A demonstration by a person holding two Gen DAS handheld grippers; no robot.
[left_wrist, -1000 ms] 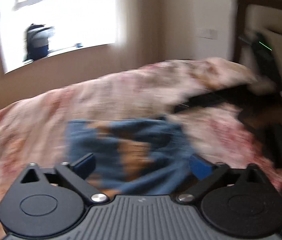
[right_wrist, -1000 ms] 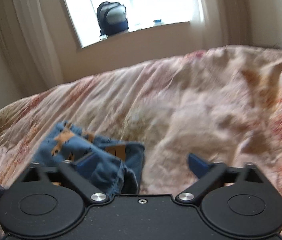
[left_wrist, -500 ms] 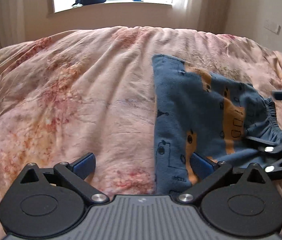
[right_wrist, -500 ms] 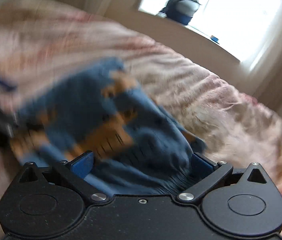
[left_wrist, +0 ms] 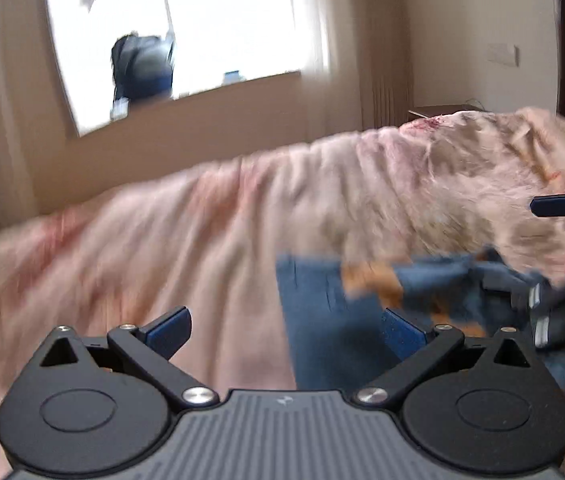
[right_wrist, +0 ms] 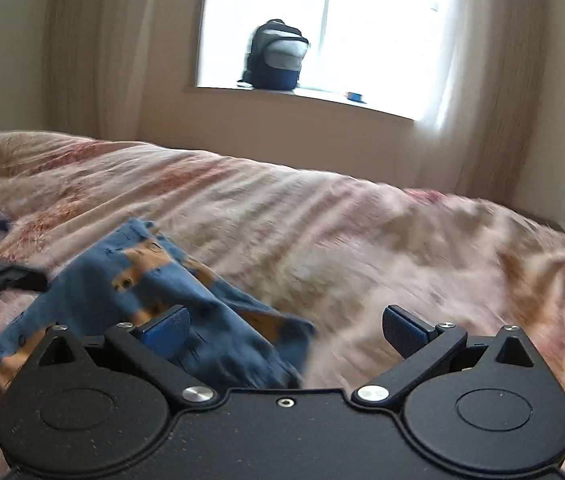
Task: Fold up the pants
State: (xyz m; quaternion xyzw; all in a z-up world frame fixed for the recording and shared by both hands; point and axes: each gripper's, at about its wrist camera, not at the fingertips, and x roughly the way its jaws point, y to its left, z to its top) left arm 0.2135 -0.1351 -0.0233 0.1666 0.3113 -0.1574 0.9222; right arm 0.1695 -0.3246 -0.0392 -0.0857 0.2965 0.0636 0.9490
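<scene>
Your left gripper (left_wrist: pixel 284 326) has its fingers spread wide and grips nothing; half a second ago it looked down on the pants (left_wrist: pixel 334 320) lying nearly flat, and now it points toward the window (left_wrist: pixel 186 32) with only the near edge of the cloth under its right finger (left_wrist: pixel 402 332). Your right gripper (right_wrist: pixel 282 330) is likewise spread apart and empty, with its left finger (right_wrist: pixel 166 330) over the cloth; its view has steadied since the blurred swing of half a second ago. The pants (right_wrist: pixel 154 300) lie on the floral bedspread (right_wrist: pixel 362 232), bunched and part-folded, and from the left view the right gripper (left_wrist: pixel 554 264) shows at their far end. Judgement: both of your grippers have let go and pulled back, so one fold looks finished but loose. Expect to regrip an edge and flatten the rumpled end before your next fold. Motion blur hides the fine creases.
</scene>
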